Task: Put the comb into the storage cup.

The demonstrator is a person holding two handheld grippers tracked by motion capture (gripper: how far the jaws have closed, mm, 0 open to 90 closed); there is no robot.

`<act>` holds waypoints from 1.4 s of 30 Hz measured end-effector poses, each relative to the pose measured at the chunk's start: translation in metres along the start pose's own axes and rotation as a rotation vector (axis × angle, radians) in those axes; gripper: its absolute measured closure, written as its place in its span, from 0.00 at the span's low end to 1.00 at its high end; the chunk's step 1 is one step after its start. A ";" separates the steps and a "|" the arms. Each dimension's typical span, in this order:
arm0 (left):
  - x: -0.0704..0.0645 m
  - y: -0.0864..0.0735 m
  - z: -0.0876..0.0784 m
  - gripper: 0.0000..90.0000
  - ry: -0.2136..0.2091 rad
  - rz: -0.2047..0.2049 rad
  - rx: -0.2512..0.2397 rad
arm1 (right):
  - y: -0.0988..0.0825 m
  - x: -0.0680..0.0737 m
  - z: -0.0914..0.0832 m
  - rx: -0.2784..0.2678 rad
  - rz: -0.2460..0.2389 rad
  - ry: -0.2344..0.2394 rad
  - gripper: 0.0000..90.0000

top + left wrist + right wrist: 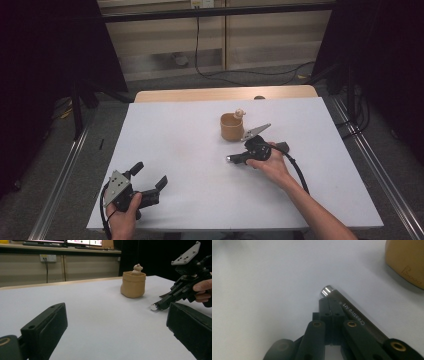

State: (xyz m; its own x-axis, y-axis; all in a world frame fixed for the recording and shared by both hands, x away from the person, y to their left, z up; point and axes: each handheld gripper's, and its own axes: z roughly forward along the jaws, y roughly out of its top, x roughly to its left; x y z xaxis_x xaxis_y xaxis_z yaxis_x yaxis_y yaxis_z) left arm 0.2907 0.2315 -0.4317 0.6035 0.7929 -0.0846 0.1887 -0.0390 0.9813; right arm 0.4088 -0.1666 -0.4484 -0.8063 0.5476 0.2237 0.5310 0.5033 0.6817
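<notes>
A tan cup (231, 127) stands upright on the white table top (175, 145), with a small pale figure (239, 113) at its rim. Just in front of the cup, my right gripper (236, 159) rests low on the table, a hand around its body. Its jaws are shut, pads together (329, 302). A dark pen with a silver end (327, 291) lies along their right side, not between them. My left gripper (149, 175) sits at the near left corner, open and holding nothing. In its own view the cup (133, 285) stands ahead between the wide jaws.
The white top ends close in front of my left hand and drops to the floor on both sides, where metal rails (60, 180) run. A wooden edge (225, 93) shows beyond the far side. A black cable (300, 172) trails from the right gripper.
</notes>
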 end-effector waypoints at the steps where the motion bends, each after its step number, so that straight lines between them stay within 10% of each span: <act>1: 0.000 0.000 0.000 0.04 0.000 -0.002 -0.002 | 0.001 0.000 0.000 -0.003 0.002 -0.003 1.00; 42: 0.001 0.000 0.000 0.04 -0.003 0.013 0.014 | 0.012 -0.014 0.006 -0.018 0.059 -0.034 1.00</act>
State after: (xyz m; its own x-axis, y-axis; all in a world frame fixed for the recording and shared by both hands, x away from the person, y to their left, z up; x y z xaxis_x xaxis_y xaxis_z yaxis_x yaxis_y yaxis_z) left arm 0.2914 0.2327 -0.4316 0.6079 0.7907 -0.0722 0.1918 -0.0581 0.9797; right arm 0.4284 -0.1644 -0.4476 -0.7643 0.5986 0.2397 0.5720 0.4579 0.6805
